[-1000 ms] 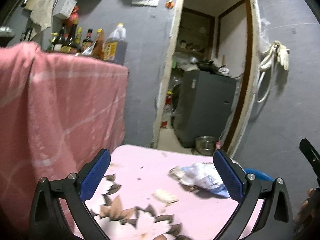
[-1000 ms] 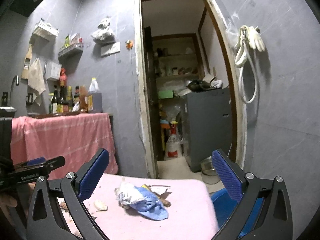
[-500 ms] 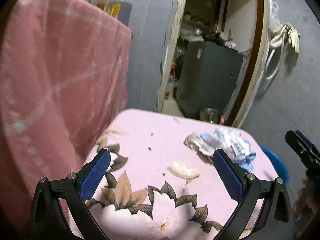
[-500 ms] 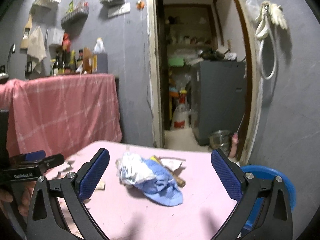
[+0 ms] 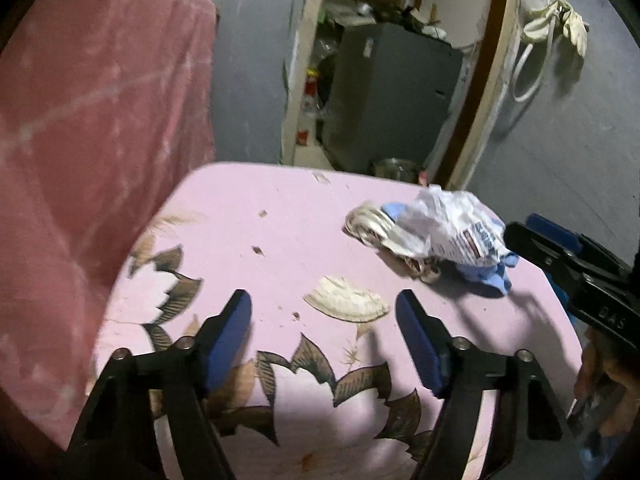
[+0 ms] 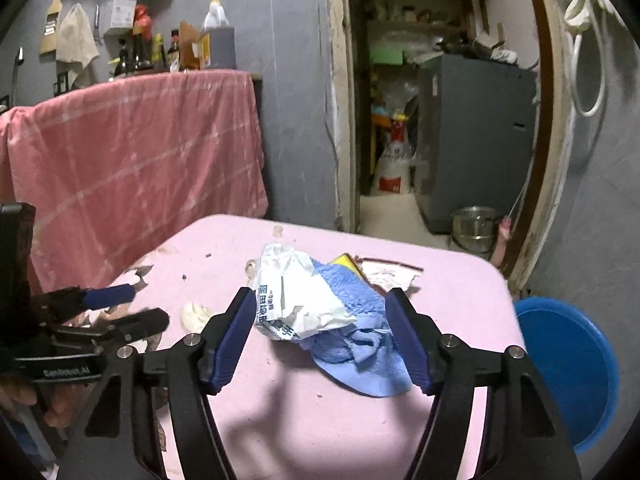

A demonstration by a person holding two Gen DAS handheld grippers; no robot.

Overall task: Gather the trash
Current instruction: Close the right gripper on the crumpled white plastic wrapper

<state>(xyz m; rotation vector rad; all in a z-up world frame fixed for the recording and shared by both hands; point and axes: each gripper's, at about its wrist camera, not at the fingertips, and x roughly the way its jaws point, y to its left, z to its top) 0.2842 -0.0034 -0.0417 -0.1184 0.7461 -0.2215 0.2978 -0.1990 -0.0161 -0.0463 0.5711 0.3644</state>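
Left wrist view: left gripper was closing, nothing pinched, jaws apart over the pink floral table. A pale curved scrap lay just ahead between the pads, untouched. A crumpled white printed wrapper on a blue cloth sat near the table's far right edge.

Right wrist view: right gripper was closing, jaws apart, flanking the wrapper and blue cloth mid-table; contact unclear. A blue bin stood off the table's right edge.
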